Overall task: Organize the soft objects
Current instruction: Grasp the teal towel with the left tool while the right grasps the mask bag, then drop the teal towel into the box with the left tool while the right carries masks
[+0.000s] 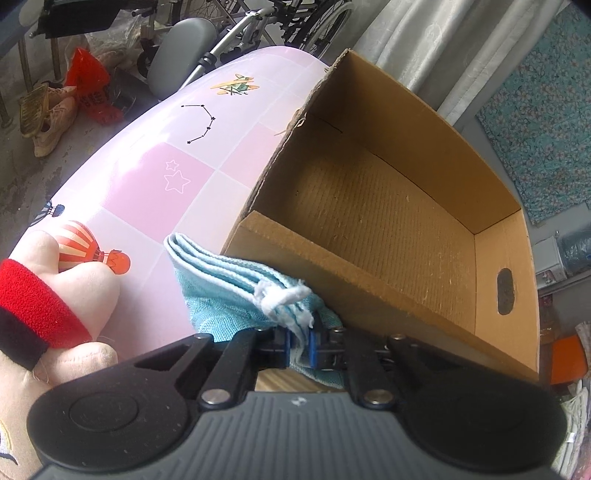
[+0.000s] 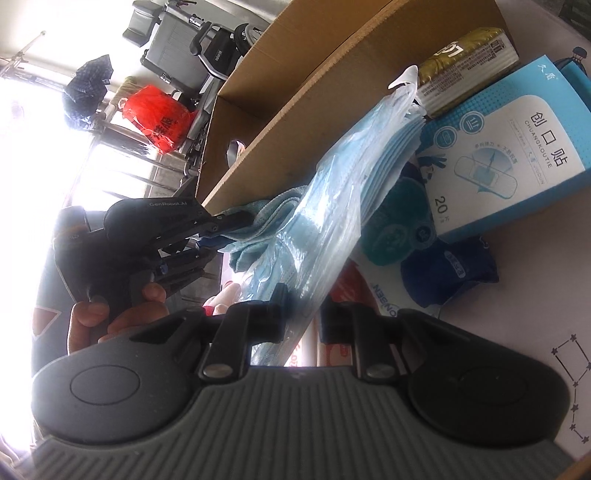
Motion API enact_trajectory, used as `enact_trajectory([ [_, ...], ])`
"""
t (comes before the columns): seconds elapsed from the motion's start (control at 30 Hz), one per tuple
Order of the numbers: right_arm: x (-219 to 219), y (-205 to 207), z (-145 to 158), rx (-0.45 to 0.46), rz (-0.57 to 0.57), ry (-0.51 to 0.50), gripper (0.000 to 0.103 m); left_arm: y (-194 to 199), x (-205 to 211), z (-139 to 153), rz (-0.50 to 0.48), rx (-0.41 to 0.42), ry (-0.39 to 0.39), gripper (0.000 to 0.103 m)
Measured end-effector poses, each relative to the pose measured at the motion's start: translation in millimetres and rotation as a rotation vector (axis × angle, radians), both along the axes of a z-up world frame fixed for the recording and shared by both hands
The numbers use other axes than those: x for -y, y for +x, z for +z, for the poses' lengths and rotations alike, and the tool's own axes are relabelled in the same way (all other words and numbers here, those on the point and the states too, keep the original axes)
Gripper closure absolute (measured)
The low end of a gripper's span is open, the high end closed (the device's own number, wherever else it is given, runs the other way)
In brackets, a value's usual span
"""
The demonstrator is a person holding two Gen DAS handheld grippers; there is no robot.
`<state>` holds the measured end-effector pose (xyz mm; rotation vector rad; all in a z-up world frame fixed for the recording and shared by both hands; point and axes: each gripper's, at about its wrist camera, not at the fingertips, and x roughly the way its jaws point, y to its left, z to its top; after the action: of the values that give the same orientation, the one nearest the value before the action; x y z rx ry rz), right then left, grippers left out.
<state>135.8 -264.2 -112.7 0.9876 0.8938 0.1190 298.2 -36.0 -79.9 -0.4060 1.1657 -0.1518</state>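
Observation:
My left gripper (image 1: 298, 345) is shut on a folded light-blue cloth (image 1: 229, 291), held against the near wall of an open, empty cardboard box (image 1: 388, 221) on a pink table. The same gripper (image 2: 221, 230) and cloth (image 2: 258, 218) show in the right wrist view beside the box (image 2: 280, 99). My right gripper (image 2: 301, 321) is shut on a clear plastic bag of blue face masks (image 2: 332, 206), held upright next to the box. A plush toy with a red and black band (image 1: 44, 306) lies at the left.
On the table to the right lie a blue bandage box (image 2: 506, 147), a gold packet (image 2: 465, 66), a dark blue pouch (image 2: 450, 273) and a teal object (image 2: 399, 232). Wheelchairs (image 1: 236, 33), a red bag (image 1: 88, 85) and shoes stand on the floor beyond.

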Motion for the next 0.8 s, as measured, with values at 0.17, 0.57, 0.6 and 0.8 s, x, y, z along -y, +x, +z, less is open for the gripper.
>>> enact_trajectory([
  [0.17,-2,-2,2,0.04,0.002,-0.019,0.089,-15,-2,13,-0.012,0.053,0.038,0.096],
  [0.57,-1,-21,58,0.223,0.019,-0.13,0.094,-76,-21,104,-0.052,0.3,0.017,0.096],
  [0.6,-1,-23,65,0.24,0.022,-0.142,0.096,-80,-22,111,-0.055,0.317,0.01,0.096],
  [0.8,1,-35,106,0.339,0.034,-0.195,0.097,-95,-21,153,-0.088,0.412,-0.033,0.096],
])
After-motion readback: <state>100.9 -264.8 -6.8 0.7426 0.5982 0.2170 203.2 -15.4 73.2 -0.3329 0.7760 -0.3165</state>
